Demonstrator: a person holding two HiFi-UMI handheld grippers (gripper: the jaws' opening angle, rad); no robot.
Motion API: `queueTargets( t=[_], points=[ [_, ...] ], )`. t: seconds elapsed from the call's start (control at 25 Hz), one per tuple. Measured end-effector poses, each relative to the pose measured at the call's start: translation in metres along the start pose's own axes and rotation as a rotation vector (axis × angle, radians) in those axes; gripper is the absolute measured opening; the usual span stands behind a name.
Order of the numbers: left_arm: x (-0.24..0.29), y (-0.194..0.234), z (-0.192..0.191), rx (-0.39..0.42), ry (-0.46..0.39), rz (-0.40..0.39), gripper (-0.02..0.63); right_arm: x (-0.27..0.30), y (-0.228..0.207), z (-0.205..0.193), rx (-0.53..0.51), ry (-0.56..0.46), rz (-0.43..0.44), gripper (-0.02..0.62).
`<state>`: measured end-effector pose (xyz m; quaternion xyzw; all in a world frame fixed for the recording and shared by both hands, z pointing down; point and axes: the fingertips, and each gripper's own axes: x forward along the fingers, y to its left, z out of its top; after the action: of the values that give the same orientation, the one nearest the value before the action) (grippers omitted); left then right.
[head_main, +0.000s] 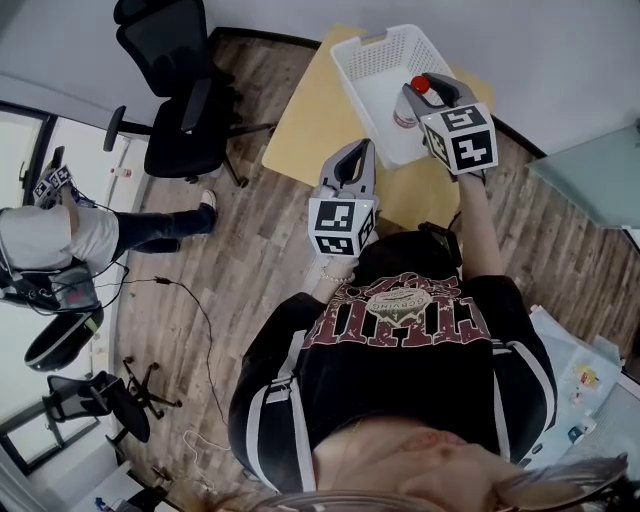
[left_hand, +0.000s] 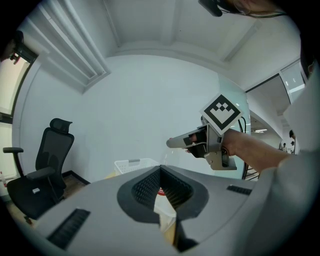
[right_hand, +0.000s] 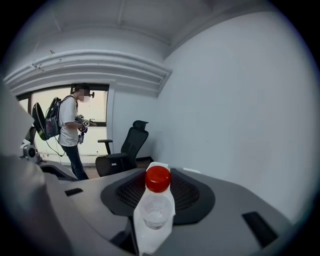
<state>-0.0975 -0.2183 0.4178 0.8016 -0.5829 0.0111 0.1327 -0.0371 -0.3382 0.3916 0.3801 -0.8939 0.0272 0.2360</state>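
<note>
- My right gripper (head_main: 437, 88) is clamped on a clear plastic bottle (right_hand: 154, 212); the bottle stands upright between the two jaws, its red cap (right_hand: 158, 178) up by their tips.
- Just below this gripper and slightly ahead of it lies a white slatted basket (head_main: 362, 58). The bottle hangs inside the basket's outline in the head view; I cannot tell whether its base touches the bottom.
- My left gripper (left_hand: 161, 169) has its jaws pressed together at the tips, with nothing caught between them.
- The left gripper hangs apart from the right one, on its left and nearer my body, and its tips point toward the basket.
- Under both grippers is a pale yellow table (head_main: 303, 128); the basket rests on its far part, beyond my left jaws.
- Off to the left of my left gripper, well apart, stands a black office chair (head_main: 178, 95) on the wooden floor (head_main: 235, 250).
- Farther left again another person (head_main: 55, 238) stands with a backpack.
</note>
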Motion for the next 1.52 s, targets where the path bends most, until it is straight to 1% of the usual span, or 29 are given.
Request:
queueTargets(
  t=[0.44, 0.72, 1.08, 1.28, 1.52],
  points=[
    [-0.003, 0.008, -0.001, -0.011, -0.006, 0.027, 0.048, -0.019, 0.004, 0.049, -0.032, -0.112, 0.026, 0.163],
    [-0.009, 0.020, -0.001, -0.023, -0.012, 0.060, 0.046, -0.018, 0.018, 0.070, -0.052, -0.153, 0.062, 0.163],
    [-0.023, 0.037, 0.000, -0.034, -0.022, 0.119, 0.046, -0.016, 0.048, 0.096, -0.069, -0.212, 0.157, 0.163],
    [-0.032, 0.050, 0.000, -0.040, -0.030, 0.151, 0.047, -0.006, 0.066, 0.103, -0.090, -0.217, 0.193, 0.163],
    [-0.049, 0.065, 0.000, -0.051, -0.040, 0.213, 0.046, 0.005, 0.095, 0.109, -0.105, -0.223, 0.266, 0.161]
  ],
)
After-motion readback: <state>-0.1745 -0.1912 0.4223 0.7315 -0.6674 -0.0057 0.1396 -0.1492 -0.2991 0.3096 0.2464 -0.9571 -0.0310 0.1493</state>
